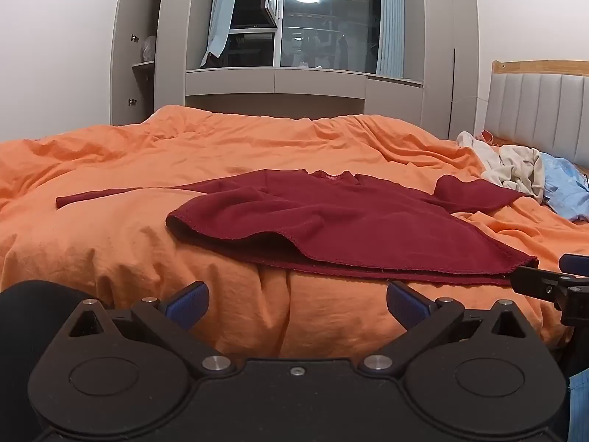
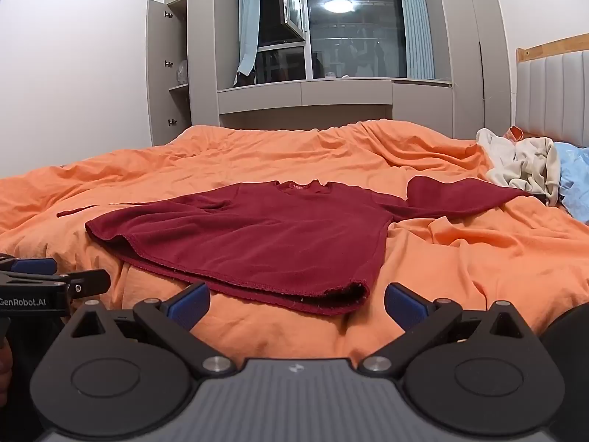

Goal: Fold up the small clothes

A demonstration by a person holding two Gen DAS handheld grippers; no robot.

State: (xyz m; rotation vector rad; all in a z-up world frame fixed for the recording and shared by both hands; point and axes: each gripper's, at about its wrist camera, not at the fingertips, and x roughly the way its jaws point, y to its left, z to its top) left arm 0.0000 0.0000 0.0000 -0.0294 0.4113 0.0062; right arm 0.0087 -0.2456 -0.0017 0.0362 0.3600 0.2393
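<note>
A dark red long-sleeved top (image 1: pixel 331 221) lies spread flat on the orange bed cover (image 1: pixel 110 243), collar away from me, hem toward me, sleeves out to both sides. It also shows in the right wrist view (image 2: pixel 257 235). My left gripper (image 1: pixel 297 304) is open and empty, just short of the hem's middle. My right gripper (image 2: pixel 297 304) is open and empty, just short of the hem's right corner. The right gripper's tip shows at the right edge of the left wrist view (image 1: pixel 548 281); the left gripper shows at the left edge of the right wrist view (image 2: pixel 55 280).
A pile of cream clothes (image 2: pixel 522 169) and a light blue cloth (image 2: pixel 574 184) lie at the far right near the padded headboard (image 2: pixel 552 92). Grey cupboards (image 2: pixel 169 73) and a dark window (image 2: pixel 353 25) stand behind the bed.
</note>
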